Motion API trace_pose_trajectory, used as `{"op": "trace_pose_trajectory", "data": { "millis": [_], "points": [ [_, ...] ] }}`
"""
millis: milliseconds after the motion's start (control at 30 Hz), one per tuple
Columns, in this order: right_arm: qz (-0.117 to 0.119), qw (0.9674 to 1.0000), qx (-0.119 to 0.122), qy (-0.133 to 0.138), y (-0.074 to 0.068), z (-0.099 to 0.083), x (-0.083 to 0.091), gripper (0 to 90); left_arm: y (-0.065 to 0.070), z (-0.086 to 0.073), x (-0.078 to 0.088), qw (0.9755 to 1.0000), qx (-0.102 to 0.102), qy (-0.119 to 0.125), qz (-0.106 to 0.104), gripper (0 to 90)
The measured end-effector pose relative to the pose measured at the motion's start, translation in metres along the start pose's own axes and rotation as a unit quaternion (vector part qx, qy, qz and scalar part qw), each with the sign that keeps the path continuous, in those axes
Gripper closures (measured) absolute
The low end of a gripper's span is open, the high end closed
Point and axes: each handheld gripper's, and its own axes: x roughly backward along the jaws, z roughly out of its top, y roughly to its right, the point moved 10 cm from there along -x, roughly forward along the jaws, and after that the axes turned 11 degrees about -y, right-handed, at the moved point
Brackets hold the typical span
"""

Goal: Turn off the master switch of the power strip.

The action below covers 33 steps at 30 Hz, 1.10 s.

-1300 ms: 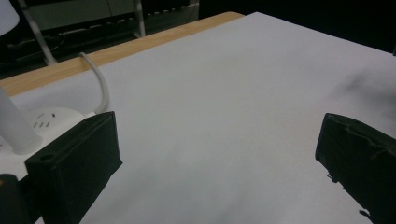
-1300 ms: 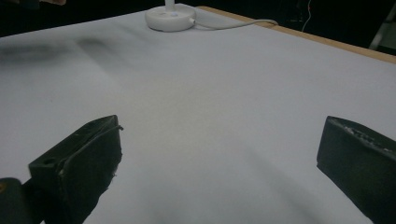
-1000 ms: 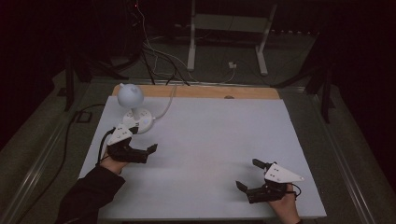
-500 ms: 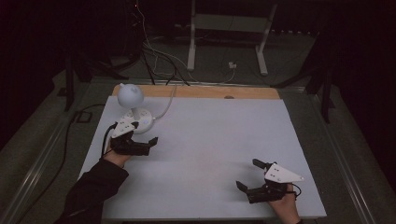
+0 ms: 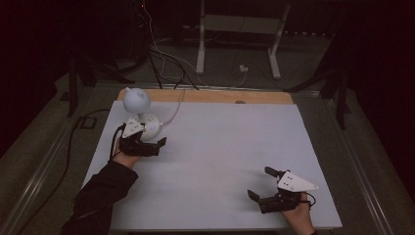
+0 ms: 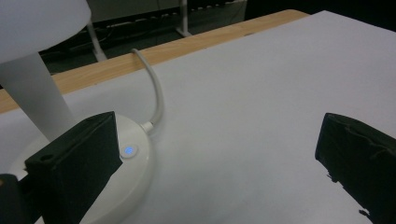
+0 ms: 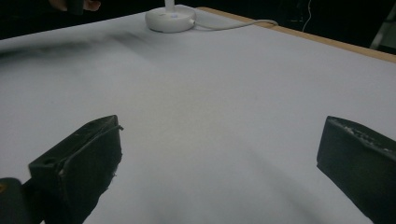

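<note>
My left gripper (image 5: 155, 145), wide open and empty, nears the lamp base (image 6: 135, 163); press its blue button (image 6: 129, 150) squarely with one jaw.

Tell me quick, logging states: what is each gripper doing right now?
Left gripper: open, holding nothing, beside the desk lamp base.
Right gripper: open, holding nothing.

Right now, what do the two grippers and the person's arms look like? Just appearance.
Both grippers are black. The left gripper and the right gripper each carry a pale three-cornered plate on top, with a few small dark dots on it. A thin black cable loops off each. Seen up close in the gripper views, the jaws are blocky, matte black pads. The left arm wears a dark long sleeve.
</note>
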Motion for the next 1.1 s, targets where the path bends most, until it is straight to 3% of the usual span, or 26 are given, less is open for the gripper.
{"op": "trace_pose_trajectory", "data": {
  "millis": [167,433,667,867,1100],
  "points": [
    [0.001,1.0000,-0.001,0.000,0.000,0.000,0.000,0.0,-0.004,0.001,-0.005,1.0000,0.000,-0.004,0.008,0.5],
    [0.002,1.0000,-0.002,0.000,0.000,0.000,0.000,0.0,-0.014,0.000,-0.016,0.9989,0.036,-0.026,0.011,0.5],
    [0.003,1.0000,-0.003,0.001,0.000,0.000,0.000,0.0,-0.020,0.000,-0.022,0.9986,0.039,-0.030,0.017,0.5],
    [0.004,1.0000,-0.003,0.001,0.000,0.000,0.000,0.0,-0.026,-0.002,-0.026,0.9978,0.047,-0.040,0.025,7.7],
    [0.004,1.0000,-0.005,0.001,0.000,0.000,0.000,0.0,-0.030,-0.005,-0.032,0.9965,0.048,-0.050,0.048,25.9]
  ]
}}
